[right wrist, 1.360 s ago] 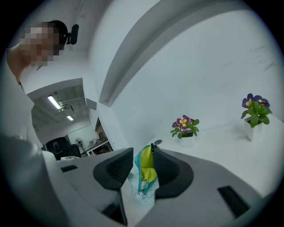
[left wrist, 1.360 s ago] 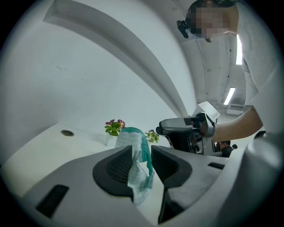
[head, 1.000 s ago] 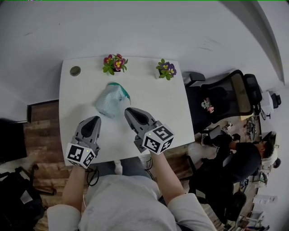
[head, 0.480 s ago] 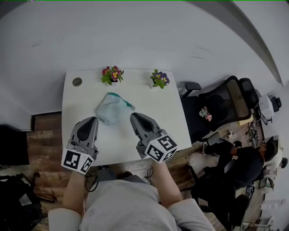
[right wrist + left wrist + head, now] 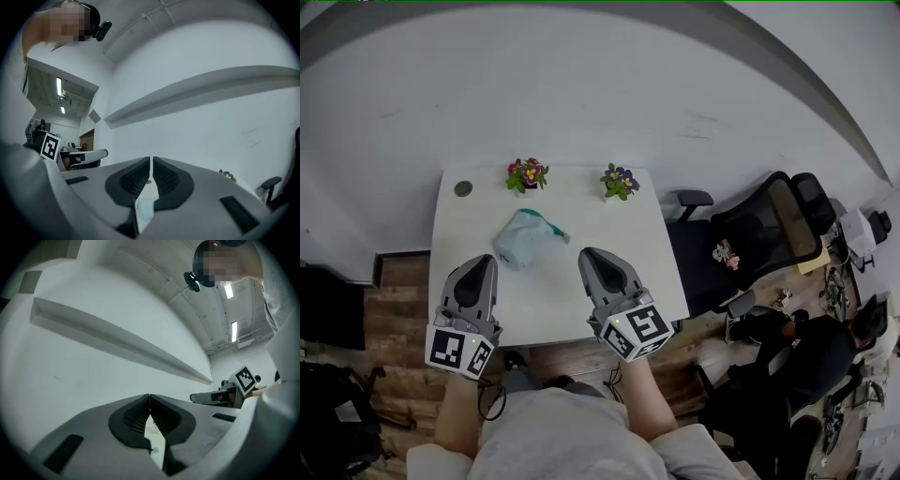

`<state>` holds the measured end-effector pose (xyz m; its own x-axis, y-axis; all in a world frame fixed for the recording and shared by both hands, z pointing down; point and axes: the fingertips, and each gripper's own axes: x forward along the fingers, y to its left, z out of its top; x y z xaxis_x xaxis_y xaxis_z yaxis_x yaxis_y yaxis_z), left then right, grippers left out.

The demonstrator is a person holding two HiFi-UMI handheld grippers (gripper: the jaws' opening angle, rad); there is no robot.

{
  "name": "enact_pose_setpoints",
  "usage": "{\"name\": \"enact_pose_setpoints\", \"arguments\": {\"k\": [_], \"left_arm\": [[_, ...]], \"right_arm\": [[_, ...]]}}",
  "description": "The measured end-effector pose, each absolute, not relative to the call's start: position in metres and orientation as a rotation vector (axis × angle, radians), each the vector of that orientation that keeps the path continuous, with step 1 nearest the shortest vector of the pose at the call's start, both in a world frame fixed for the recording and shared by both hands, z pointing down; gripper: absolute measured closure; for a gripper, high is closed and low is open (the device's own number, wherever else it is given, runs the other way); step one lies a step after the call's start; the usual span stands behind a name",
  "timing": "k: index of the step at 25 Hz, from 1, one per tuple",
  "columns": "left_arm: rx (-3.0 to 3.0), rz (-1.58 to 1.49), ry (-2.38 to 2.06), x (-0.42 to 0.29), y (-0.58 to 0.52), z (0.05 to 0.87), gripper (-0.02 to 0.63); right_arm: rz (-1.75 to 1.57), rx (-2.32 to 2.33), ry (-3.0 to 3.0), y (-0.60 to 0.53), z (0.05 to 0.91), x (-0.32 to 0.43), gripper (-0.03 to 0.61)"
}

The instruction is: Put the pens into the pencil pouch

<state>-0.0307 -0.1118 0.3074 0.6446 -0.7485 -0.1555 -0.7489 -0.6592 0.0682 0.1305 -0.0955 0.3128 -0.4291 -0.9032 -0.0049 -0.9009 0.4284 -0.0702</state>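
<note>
A pale teal pencil pouch (image 5: 526, 238) with a green edge lies on the white table (image 5: 572, 202), a little left of the middle. No pens show in any view. My left gripper (image 5: 479, 262) hovers over the table's front left, shut, with nothing between its jaws. The right gripper (image 5: 592, 254) hangs just right of the pouch, its jaws together and empty. Both point roughly level at the white wall. The left gripper view shows closed jaws (image 5: 149, 397) and the right gripper (image 5: 224, 395) beside them. Through the right gripper's (image 5: 151, 161) narrow slit a sliver of the pouch (image 5: 144, 209) shows.
Two small flower pots (image 5: 526, 174) (image 5: 619, 181) stand along the table's back edge, and a round grey disc (image 5: 463, 188) sits at its back left corner. A black office chair (image 5: 759, 234) stands right of the table. A seated person (image 5: 811, 352) is at lower right, a black bag (image 5: 328, 422) at lower left.
Both grippers have risen and drawn back from the pouch toward the table's front edge. The head view has lifted, so the table looks smaller. The pouch has not moved.
</note>
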Motion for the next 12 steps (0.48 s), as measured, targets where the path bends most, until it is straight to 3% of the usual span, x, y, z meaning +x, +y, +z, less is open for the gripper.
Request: {"name": "enact_pose_setpoints", "arguments": {"k": [12], "left_arm": [[-2.778,0.249,1.349,-0.012,-0.074,0.278,0.588]], "right_arm": [[0.04,-1.748,2.525,-0.038,0.282,0.182,0.54]]}}
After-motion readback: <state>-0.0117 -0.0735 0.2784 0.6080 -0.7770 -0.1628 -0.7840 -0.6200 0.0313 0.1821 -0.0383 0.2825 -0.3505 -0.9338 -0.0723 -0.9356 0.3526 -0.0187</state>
